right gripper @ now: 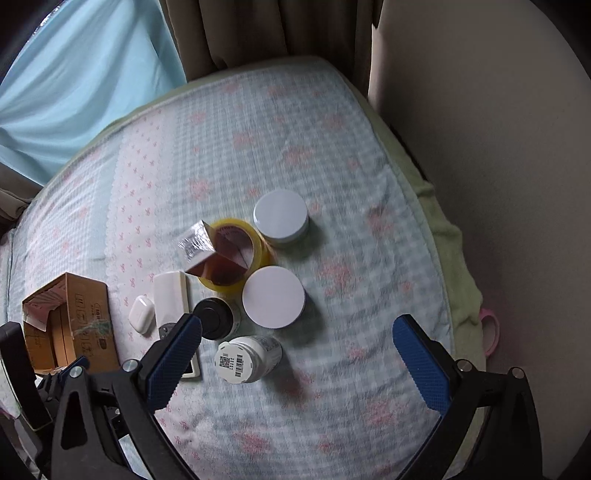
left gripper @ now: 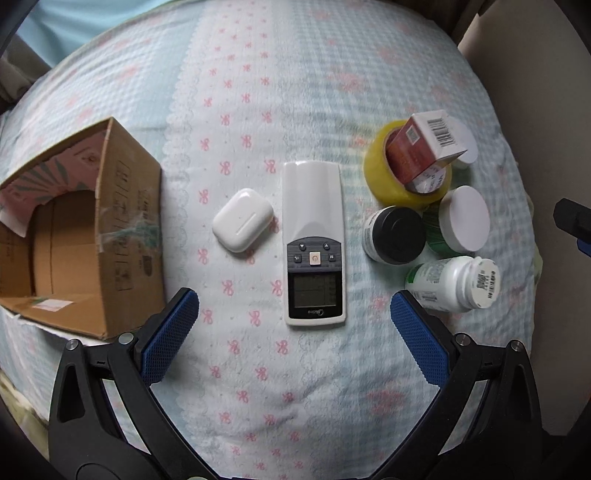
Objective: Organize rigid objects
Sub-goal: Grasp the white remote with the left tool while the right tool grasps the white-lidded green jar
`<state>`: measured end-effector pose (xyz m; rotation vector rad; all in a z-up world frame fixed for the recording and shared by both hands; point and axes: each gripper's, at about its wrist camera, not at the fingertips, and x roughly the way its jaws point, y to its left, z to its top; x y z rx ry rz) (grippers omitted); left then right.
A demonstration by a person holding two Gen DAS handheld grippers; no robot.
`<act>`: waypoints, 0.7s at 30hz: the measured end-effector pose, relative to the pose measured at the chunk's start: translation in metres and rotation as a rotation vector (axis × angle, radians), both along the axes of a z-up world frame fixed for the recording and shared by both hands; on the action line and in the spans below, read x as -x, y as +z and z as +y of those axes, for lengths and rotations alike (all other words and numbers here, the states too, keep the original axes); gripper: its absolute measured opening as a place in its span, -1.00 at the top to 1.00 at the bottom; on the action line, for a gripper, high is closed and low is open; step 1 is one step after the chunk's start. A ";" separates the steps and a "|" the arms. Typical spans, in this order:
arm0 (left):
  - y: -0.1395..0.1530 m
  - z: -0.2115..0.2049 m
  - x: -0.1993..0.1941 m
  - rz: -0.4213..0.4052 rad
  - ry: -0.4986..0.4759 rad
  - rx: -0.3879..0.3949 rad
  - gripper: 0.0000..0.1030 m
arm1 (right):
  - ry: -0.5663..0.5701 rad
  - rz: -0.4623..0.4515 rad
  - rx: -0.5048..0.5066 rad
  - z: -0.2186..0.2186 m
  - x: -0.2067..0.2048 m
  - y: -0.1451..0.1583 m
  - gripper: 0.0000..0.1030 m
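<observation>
On the bed cover lie a white remote and a white earbud case. An open cardboard box stands to their left. To the right cluster a yellow tape roll with a small red-and-white carton in it, a black-lidded jar, a white-lidded green jar and a white bottle on its side. My left gripper is open and empty above the remote's near end. My right gripper is open and empty over the bottle, near the white lid.
A second white-lidded jar stands behind the tape roll. Curtains hang behind the bed, and a beige wall is on the right. The bed edge with a green towel runs along the right side.
</observation>
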<state>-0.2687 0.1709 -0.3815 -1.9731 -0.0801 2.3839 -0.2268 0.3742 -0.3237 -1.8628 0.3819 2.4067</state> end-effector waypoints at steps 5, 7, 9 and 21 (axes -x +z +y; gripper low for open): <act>-0.047 0.011 0.019 -0.075 0.004 0.011 -0.99 | 0.028 -0.153 -0.008 -0.009 0.025 -0.049 -1.00; -0.064 0.013 0.024 -0.107 0.012 0.015 -0.98 | 0.039 -0.201 -0.017 -0.013 0.032 -0.066 -0.99; -0.075 0.013 0.027 -0.126 0.012 0.017 -0.91 | 0.041 -0.225 -0.026 -0.016 0.038 -0.077 -1.00; -0.099 0.024 0.041 -0.133 -0.007 0.013 -0.62 | 0.043 -0.297 -0.014 -0.017 0.046 -0.115 -0.99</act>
